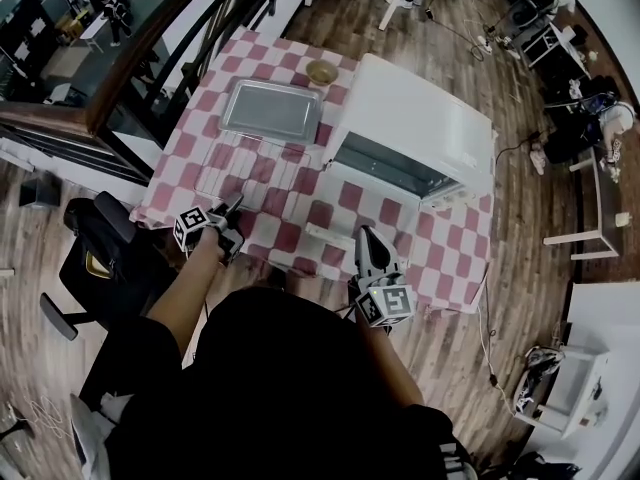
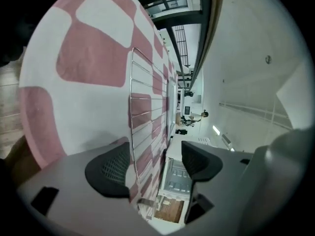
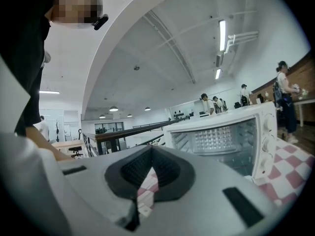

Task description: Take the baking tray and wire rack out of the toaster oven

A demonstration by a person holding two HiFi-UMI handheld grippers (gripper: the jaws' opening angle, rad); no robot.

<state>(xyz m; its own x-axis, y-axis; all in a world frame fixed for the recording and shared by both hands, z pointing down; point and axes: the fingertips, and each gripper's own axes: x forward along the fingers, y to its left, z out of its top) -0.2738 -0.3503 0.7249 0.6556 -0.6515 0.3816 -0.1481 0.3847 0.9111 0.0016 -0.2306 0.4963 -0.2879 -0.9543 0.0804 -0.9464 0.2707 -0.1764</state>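
Left claw [image 1: 232,211]: released, jaws wide apart, nothing pressed between the pads.
Wire rack [image 1: 232,180]: flat on the worktop [image 1: 440,258], just beyond our left claw, long axis seemingly left to right.
Baking tray [image 1: 272,110]: farther off, beyond the rack, left of the toaster oven [image 1: 420,128].
Right claw [image 1: 366,240]: clenched, empty, facing the oven's open front.
Hard to see: the rack's thin wires barely show from the head view; we judge the oven empty.
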